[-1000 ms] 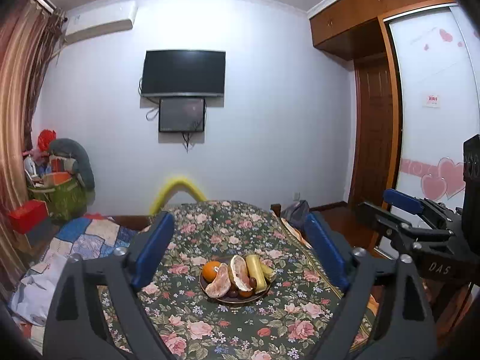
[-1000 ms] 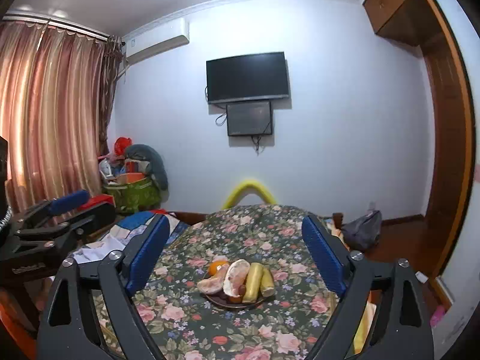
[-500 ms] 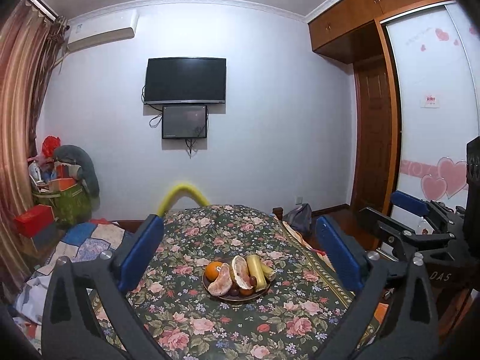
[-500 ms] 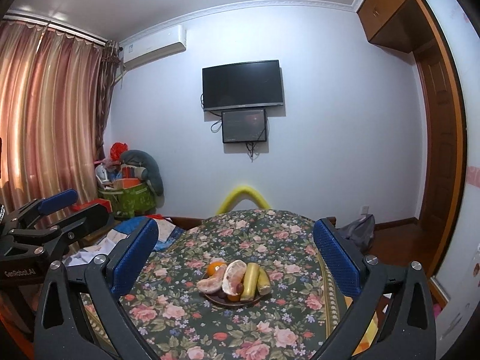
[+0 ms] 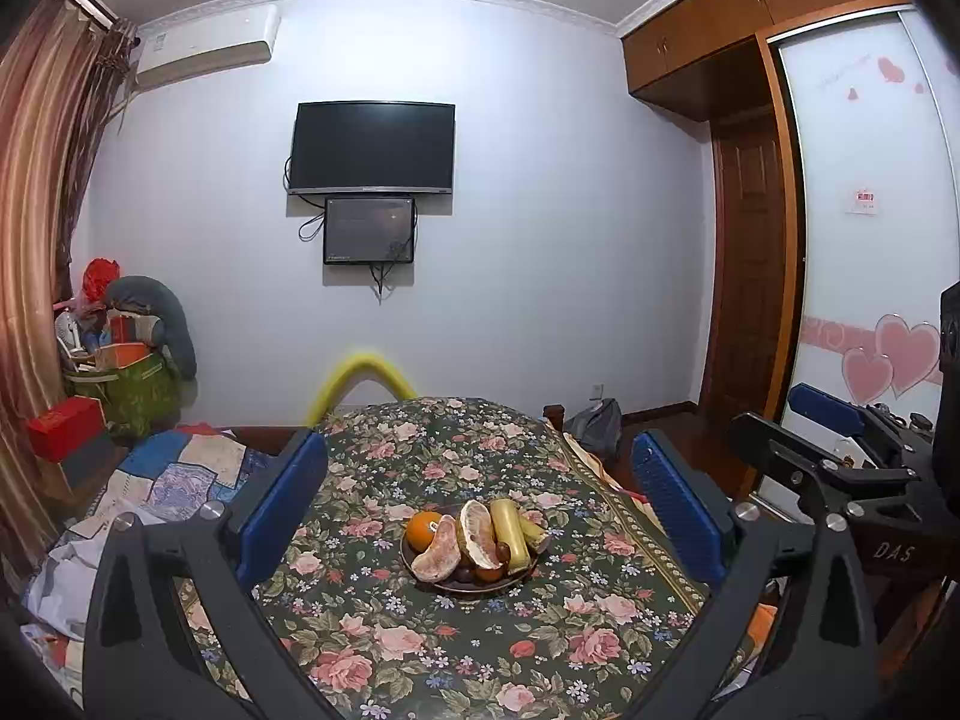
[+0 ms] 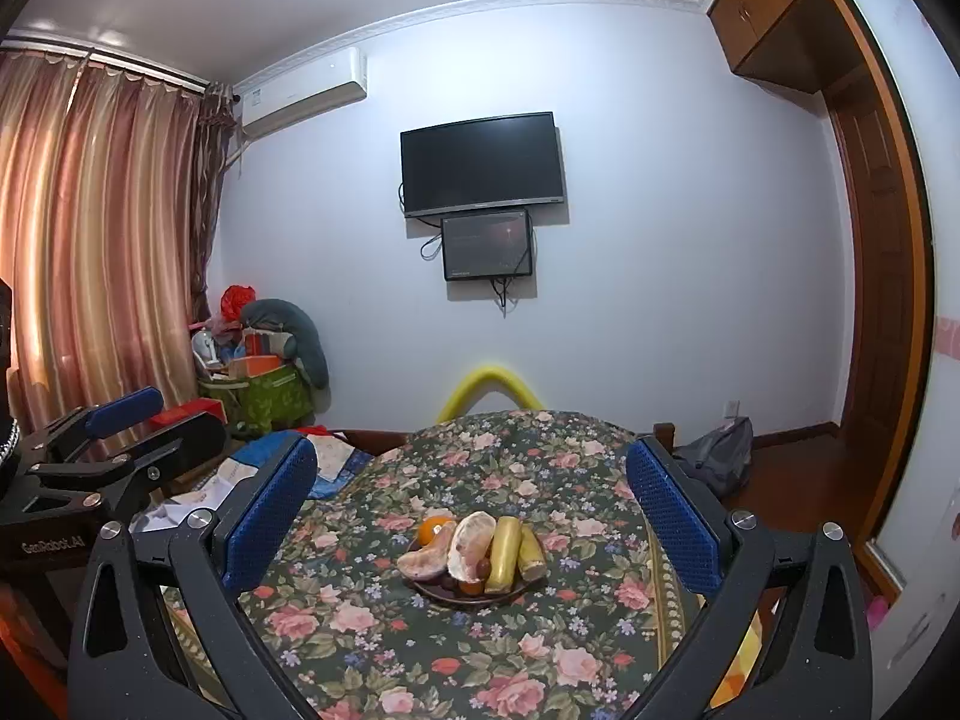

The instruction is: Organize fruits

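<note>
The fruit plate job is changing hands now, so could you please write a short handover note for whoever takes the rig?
Left tool: open, empty, raised short of the plate.
Right tool: open, empty, likewise.
All fruit sits on the dark plate on the floral tablecloth: orange, two peeled pomelo pieces, bananas, small dark red fruits.
Done: nothing gripped yet.
Left: the sorting itself.

tablecloth (image 5: 420, 648): dark green, pink floral | orange (image 5: 423, 530): orange | banana (image 5: 510, 534): yellow | gripper pads (image 5: 282, 504): blue
</note>
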The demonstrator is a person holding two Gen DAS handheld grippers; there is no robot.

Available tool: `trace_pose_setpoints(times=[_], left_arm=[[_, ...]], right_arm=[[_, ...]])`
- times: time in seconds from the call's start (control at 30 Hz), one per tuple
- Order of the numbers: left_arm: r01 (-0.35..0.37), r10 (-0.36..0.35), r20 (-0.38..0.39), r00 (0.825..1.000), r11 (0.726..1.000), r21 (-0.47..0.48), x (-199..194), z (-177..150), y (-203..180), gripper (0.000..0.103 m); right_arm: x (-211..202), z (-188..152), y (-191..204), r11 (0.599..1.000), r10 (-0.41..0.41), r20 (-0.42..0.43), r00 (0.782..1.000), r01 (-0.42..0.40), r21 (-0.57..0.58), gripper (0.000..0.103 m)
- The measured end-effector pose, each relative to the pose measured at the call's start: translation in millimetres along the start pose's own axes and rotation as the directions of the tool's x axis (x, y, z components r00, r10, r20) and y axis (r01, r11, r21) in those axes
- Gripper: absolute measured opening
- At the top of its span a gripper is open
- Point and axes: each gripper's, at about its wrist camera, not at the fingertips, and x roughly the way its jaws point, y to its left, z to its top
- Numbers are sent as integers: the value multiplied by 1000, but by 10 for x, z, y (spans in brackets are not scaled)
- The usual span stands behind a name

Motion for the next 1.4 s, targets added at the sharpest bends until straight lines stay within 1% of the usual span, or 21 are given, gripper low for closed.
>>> trace_pose_setpoints(times=[1.4], left_arm=[[13, -13, -28, 1000, 1000, -4, 60, -39, -20, 103]], right_arm=[[-24, 10, -17, 1000, -7, -20, 1000, 7, 5, 103]])
